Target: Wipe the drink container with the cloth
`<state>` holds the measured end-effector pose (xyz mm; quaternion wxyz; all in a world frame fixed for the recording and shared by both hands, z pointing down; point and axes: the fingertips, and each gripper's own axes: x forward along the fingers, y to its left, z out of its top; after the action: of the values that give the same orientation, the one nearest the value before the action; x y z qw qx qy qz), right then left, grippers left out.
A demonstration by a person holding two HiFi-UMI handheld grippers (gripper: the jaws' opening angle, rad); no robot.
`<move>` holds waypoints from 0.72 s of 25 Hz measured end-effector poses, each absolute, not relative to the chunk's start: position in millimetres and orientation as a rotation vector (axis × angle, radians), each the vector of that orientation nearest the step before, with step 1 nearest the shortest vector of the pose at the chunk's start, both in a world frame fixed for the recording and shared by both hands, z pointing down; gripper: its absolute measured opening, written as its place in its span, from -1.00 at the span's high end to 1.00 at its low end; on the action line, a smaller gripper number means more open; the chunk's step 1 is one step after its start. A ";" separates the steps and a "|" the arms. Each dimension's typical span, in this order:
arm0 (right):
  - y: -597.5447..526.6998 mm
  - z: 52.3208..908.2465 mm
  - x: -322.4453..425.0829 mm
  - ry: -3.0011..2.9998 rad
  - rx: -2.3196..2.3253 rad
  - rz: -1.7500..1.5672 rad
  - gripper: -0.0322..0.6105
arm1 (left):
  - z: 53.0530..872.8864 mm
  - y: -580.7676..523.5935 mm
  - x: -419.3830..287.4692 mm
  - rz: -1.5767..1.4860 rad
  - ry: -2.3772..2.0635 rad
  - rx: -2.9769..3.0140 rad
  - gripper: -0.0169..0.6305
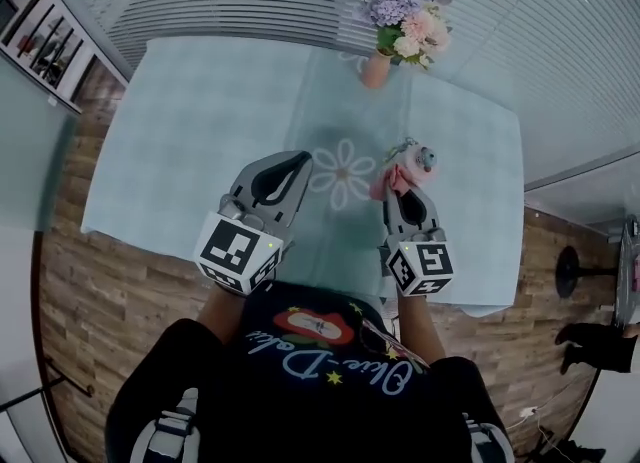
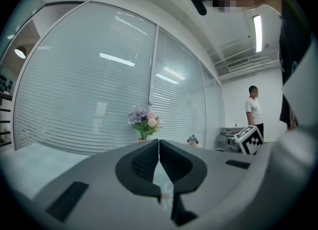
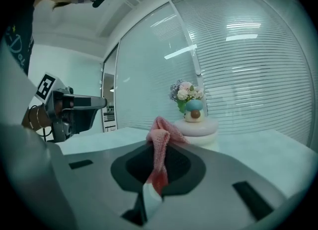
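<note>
One bench (image 1: pixel 190 121) under a pale teal cover carries two things: one drink container (image 1: pixel 418 162) and one vase of flowers (image 1: pixel 378 63). The vase stands at the far edge, toward 12 o'clock in the head view. The drink container, pink and white with a small blue-capped figure on its lid, stands upright at about 1 o'clock from the bench's middle, just past the tips of the right gripper (image 1: pixel 405 191).

There are two grippers, each with one marker cube at its rear. The right gripper's fingers are clenched on the one pink knitted cloth (image 3: pixel 159 147), which rises from between them and flops toward the container; whether the cloth touches it cannot be told. The left gripper (image 2: pixel 158 142) hangs over the bench at 9 o'clock from the right one, well apart from the container. Its fingers are pressed together with nothing between them.

One person (image 2: pixel 254 110) stands in the background at 3 o'clock in the left gripper view.
</note>
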<state>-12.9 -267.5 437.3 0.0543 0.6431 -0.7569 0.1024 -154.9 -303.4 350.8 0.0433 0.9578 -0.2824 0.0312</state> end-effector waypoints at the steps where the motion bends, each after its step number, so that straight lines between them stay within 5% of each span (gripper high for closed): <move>1: -267.8 440.4 -13.5 -2.293 1.958 0.318 0.82 | 351.3 -305.1 -155.3 0.098 -0.858 2.932 0.93; 18: -264.1 511.2 -17.3 -2.098 1.882 0.509 0.82 | 353.7 -316.0 -176.6 0.056 -0.881 2.916 0.93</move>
<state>-17.3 -264.1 511.2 0.1384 0.6508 -0.7255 0.1761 -176.6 -316.0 353.7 0.0476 0.9560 -0.2888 0.0183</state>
